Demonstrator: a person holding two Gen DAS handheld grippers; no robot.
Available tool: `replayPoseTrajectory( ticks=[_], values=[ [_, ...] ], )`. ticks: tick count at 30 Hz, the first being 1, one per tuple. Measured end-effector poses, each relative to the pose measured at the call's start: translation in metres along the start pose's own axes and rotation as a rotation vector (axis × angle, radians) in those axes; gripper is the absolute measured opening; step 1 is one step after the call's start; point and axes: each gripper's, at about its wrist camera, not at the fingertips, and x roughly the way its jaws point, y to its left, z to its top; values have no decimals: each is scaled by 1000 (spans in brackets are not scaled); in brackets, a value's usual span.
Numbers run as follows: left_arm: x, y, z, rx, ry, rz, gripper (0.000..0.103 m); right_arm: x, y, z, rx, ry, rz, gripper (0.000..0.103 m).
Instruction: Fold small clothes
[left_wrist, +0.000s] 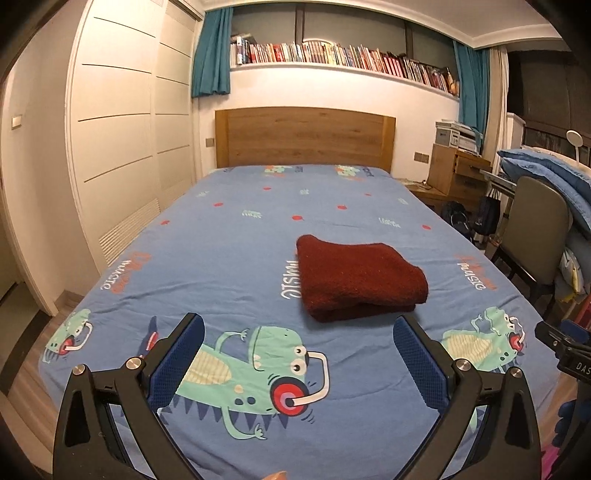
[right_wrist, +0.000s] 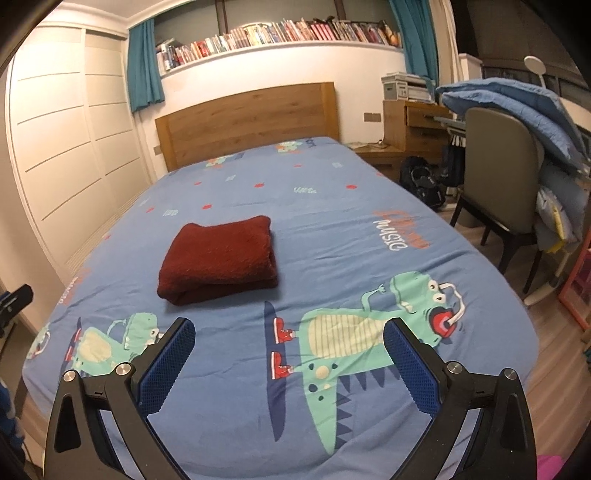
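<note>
- Nearest the lens in the left wrist view were my left gripper (left_wrist: 297, 334) and its blue-padded fingers (left_wrist: 177, 363), spread wide with nothing between them.
- Same on the other side: my right gripper (right_wrist: 288, 334) had its jaws fully apart, blue pads (right_wrist: 412, 369) bare, only bedsheet showing in the gap.
- Neither gripper touched the cloth; both hung above the near end of the bed, angled down at it.
- Dark red folded garment (left_wrist: 356, 277) lay flat on the blue cartoon-dinosaur bedsheet (left_wrist: 221, 251), about mid-bed, just beyond the fingertips.
- It sat as a compact rectangle with several layers stacked, fold edges visible along the near side (right_wrist: 221, 254).
- From the left view it was ahead and slightly right of centre; from the right view, ahead and left of centre. So it sat between my two grippers.
- A black edge of the other gripper showed at the right rim of the left view and at the left rim of the right view.
- Wooden headboard (left_wrist: 304, 138) stood at the far end of the bed, with a long shelf of books (left_wrist: 332, 53) above it and teal curtains (left_wrist: 212, 51) on both sides.
- Cream wardrobe (left_wrist: 122, 125) ran along the left wall.
- Right of the bed: a chair (right_wrist: 498, 177) piled with blue bedding (right_wrist: 509, 107), and a wooden desk (right_wrist: 410, 122) with a printer on top.
</note>
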Motion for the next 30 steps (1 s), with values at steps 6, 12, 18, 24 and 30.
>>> replayPoseTrajectory(
  ticks=[6, 12, 18, 24, 30],
  values=[
    [-1, 6, -3, -15, -9, 6, 101, -7, -8, -1, 0, -15, -28, 102],
    [-3, 10, -8, -6, -12, 25, 101, -8, -19, -6, 26, -13, -55, 102],
    [-2, 11, -11, -4, -13, 39, 101, -8, -27, -12, 46, -4, -75, 102],
    [-1, 9, -12, 9, -16, 34, 101, -9, -33, -13, 52, -4, -85, 102],
    [1, 5, -14, 22, -12, 31, 101, -6, -33, -16, 50, 5, -86, 102]
  ],
)
